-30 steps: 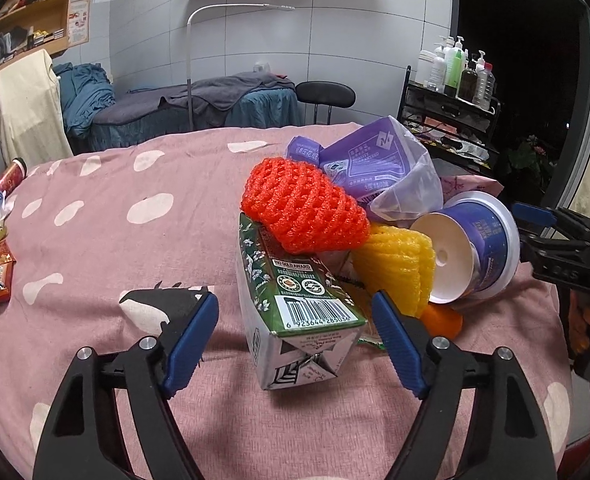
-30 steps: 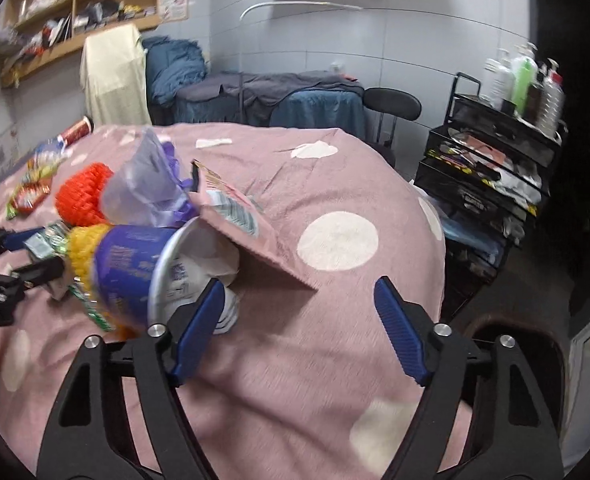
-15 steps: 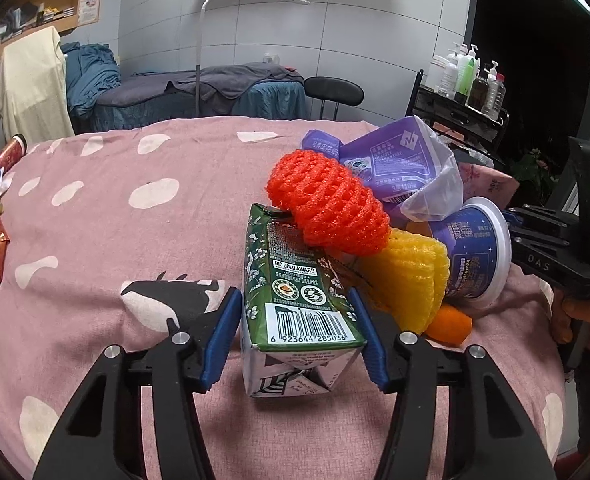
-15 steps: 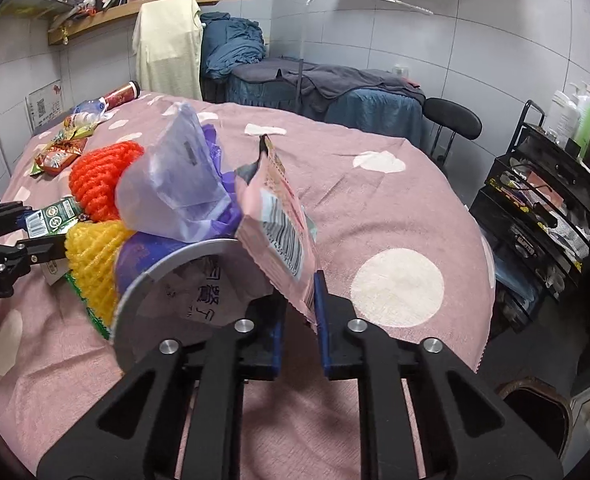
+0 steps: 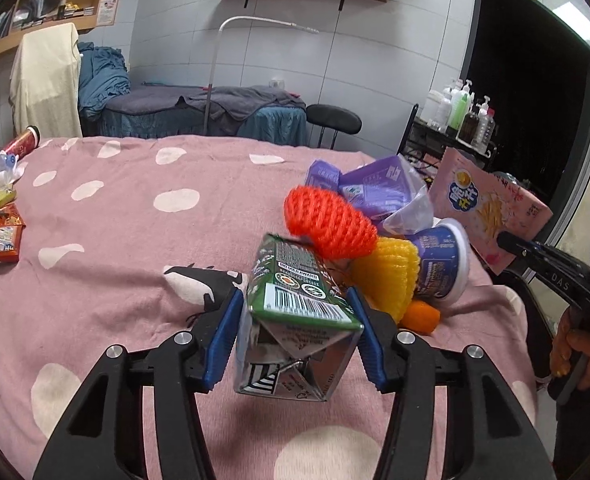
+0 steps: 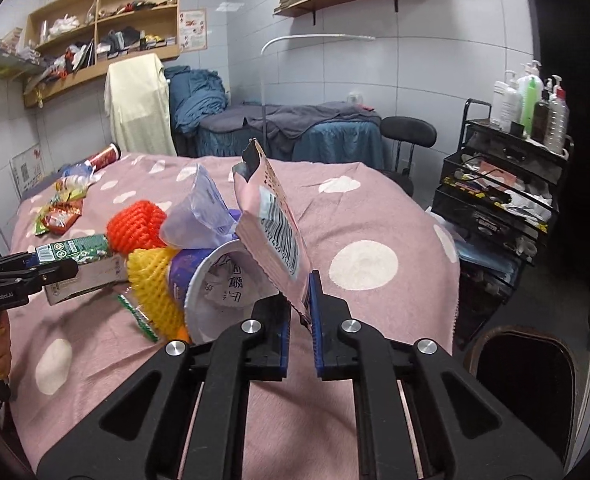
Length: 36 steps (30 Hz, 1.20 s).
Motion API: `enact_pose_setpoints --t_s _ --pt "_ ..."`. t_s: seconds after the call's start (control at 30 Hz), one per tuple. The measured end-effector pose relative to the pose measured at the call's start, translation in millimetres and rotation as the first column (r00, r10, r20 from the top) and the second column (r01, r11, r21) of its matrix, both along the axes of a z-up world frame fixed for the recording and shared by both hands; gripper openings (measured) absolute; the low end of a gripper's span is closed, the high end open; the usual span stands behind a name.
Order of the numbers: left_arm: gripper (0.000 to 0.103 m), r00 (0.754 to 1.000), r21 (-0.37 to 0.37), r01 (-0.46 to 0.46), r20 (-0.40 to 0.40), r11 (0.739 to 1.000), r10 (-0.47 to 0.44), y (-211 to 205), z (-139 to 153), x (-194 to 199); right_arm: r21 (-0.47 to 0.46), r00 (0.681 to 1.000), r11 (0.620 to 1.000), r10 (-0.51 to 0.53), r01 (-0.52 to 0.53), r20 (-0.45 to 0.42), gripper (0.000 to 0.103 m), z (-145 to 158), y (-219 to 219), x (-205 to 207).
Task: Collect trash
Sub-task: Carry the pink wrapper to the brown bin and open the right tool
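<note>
Looks like I'm in a massage or beauty treatment room, not a home. Treatment bed under grey and blue covers against the white tiled wall, round black stool beside it, black wire trolley topped with pump bottles, wooden shelves crammed with supplies.

1. Low in the frame's centre, the left gripper clamps a green carton between its blue pads.
2. Just above it lie an orange net, a yellow net and a purple cup.
3. At the right edge, the right gripper pinches a pink packet.
</note>
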<state>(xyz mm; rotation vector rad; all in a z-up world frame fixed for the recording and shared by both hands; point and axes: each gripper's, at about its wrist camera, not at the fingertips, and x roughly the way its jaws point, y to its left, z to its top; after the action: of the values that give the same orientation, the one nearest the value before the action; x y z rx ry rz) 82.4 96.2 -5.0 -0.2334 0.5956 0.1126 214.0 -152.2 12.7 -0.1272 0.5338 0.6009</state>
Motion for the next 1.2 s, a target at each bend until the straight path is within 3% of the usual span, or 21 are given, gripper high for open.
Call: enact_pose_setpoints --t_s 0.37,0.6,0.77,1.0,1.2 --pt "0.052 0.992 0.02 0.085 0.091 0.996 -0.087 -25.0 21.5 -26.4 0.084 0.993 0.99 -0.116 0.114 0.021 0.01 9.6 -46.1 -41.6" --pt "0.052 0.956 0.049 0.247 0.149 0.968 -0.251 -68.3 36.6 -26.7 0.11 0.959 0.953 -0.282 0.282 -0.015 0.01 -2.8 -96.7 -50.8" --pt "0.052 0.912 0.066 0.374 0.156 0.925 -0.38 -105.8 37.5 -13.9 0.082 0.901 0.898 -0.428 0.432 -0.066 0.01 -19.8 -136.9 -49.9" --pt "0.052 0.844 0.046 0.516 0.142 0.856 -0.517 -150.9 31.0 10.1 0.008 0.768 0.789 -0.596 0.615 -0.233 0.01 -65.8 -187.6 -35.1" --pt "0.052 0.805 0.035 0.583 0.111 0.812 -0.583 -179.9 26.6 26.5 -0.063 0.71 0.762 -0.627 0.645 -0.321 0.01 -102.9 -198.8 -15.5"
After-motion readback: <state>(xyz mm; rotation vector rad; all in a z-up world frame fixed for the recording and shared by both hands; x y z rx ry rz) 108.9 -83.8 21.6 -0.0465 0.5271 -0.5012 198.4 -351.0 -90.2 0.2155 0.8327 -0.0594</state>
